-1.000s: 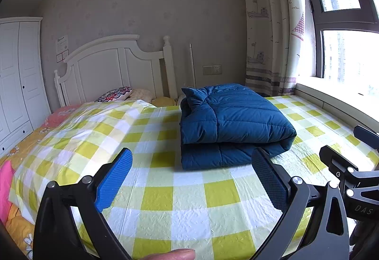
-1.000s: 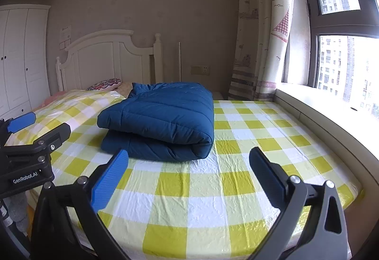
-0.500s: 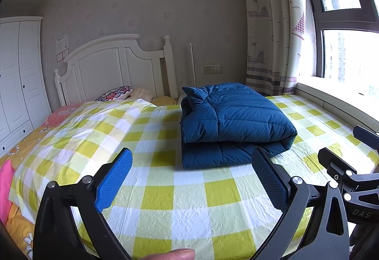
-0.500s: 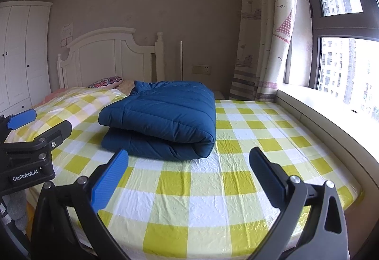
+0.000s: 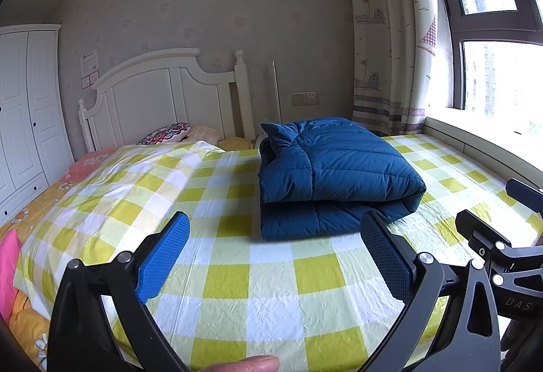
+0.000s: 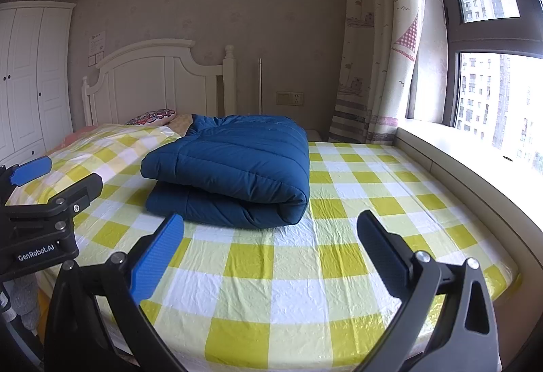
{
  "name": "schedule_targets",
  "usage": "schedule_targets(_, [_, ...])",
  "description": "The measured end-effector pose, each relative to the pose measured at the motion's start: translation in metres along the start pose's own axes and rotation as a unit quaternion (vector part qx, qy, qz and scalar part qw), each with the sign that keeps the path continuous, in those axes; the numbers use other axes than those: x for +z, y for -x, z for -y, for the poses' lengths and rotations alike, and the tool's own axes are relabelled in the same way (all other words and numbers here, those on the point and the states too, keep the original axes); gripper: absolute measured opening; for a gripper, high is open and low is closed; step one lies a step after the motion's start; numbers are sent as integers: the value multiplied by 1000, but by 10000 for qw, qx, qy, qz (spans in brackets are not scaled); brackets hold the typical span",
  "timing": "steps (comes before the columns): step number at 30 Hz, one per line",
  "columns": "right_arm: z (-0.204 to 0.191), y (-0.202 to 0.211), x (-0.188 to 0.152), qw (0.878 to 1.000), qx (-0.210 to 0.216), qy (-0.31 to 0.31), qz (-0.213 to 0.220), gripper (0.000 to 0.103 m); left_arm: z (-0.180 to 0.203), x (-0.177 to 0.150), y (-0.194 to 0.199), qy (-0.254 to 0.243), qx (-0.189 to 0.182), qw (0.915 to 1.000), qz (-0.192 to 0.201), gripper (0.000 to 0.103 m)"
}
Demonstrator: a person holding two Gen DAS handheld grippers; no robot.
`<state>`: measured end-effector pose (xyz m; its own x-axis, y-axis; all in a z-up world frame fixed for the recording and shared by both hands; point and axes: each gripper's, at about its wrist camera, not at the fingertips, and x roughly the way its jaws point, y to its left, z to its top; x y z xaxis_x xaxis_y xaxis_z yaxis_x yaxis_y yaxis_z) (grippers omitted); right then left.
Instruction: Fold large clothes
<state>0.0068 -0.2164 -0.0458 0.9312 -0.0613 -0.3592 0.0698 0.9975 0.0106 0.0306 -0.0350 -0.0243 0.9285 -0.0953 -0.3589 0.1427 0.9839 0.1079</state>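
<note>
A dark blue padded coat lies folded into a thick block in the middle of the bed, on the yellow and white checked sheet. In the right wrist view the same folded coat sits ahead and a little to the left. My left gripper is open, held above the foot of the bed, short of the coat, with nothing between its fingers. My right gripper is open too, also empty and clear of the coat. Each gripper shows at the edge of the other's view.
A white headboard and pillows stand at the far end. White wardrobe doors are on the left. A curtain and a window ledge run along the right side. A fingertip shows at the bottom edge.
Both grippers have drifted slightly back from the bed while staying open. The folded coat has not moved.
</note>
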Motion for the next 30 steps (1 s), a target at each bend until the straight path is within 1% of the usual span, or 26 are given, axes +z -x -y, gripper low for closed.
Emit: schedule_targets(30, [0,-1,-2,10000,9,28,-18,101,-5,-4,3,-49,-3,10000,28,99])
